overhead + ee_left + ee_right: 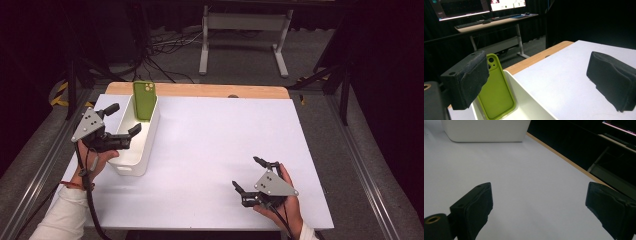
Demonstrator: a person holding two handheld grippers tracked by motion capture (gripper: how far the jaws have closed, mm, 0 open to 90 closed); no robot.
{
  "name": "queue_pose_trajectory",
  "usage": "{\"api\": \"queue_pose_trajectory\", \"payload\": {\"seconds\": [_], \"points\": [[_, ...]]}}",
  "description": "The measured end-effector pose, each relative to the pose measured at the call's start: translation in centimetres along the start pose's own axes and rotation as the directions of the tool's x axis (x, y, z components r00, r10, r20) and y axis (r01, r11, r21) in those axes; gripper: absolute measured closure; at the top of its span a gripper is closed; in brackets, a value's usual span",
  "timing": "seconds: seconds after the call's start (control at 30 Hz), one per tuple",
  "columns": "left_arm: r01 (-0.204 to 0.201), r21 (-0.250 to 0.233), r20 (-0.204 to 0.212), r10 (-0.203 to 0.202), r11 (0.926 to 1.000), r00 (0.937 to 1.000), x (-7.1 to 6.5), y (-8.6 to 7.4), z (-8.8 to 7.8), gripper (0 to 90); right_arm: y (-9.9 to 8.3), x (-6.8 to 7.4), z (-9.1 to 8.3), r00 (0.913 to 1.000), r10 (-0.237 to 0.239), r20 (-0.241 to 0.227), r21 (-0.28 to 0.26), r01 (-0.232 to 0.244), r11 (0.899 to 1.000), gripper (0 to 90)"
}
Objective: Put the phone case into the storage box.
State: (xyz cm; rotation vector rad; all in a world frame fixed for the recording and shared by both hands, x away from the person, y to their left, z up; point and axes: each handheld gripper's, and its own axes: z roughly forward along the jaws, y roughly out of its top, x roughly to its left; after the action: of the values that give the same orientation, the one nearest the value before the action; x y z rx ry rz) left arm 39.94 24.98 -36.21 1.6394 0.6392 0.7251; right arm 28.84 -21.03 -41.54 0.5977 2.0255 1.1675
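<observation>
White tabletop [215, 150] carries a white bin [134, 150] near its left edge; a green phone [144, 100] leans upright against the bin's far wall, probably propped for easy grasping. Left gripper [120, 120] straddles the bin, jaws apart. Right gripper [247, 175], near the front edge, gapes empty. No legible writing.

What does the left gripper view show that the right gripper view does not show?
Left gripper view alone: the green phone standing upright against the end wall inside the white bin, plus a desk with monitors behind. Right gripper view alone: the bin's outer wall and the right gripper, open over bare tabletop. Both share the white table cover, its wooden edge, and open fingers; the left gripper is open too.
</observation>
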Motion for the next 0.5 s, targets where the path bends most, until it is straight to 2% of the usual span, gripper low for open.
{"api": "queue_pose_trajectory", "payload": {"seconds": [0.37, 0.5], "points": [[0.011, -0.007, 0.039, -0.011, 0.9999, 0.9992, -1.0, -0.1, -0.5, 5.1, 0.1, 0.2, 0.0, 1.0000, -0.004, -0.002, 0.007, 0.004, 1.000, 8.3], [0.008, -0.012, 0.040, -0.007, 0.9999, 0.9992, -1.3, -0.1, -0.6, 5.1, 0.1, 0.3, -0.1, 1.0000, -0.004, -0.002, 0.005, 0.004, 1.000, 8.3]]}}
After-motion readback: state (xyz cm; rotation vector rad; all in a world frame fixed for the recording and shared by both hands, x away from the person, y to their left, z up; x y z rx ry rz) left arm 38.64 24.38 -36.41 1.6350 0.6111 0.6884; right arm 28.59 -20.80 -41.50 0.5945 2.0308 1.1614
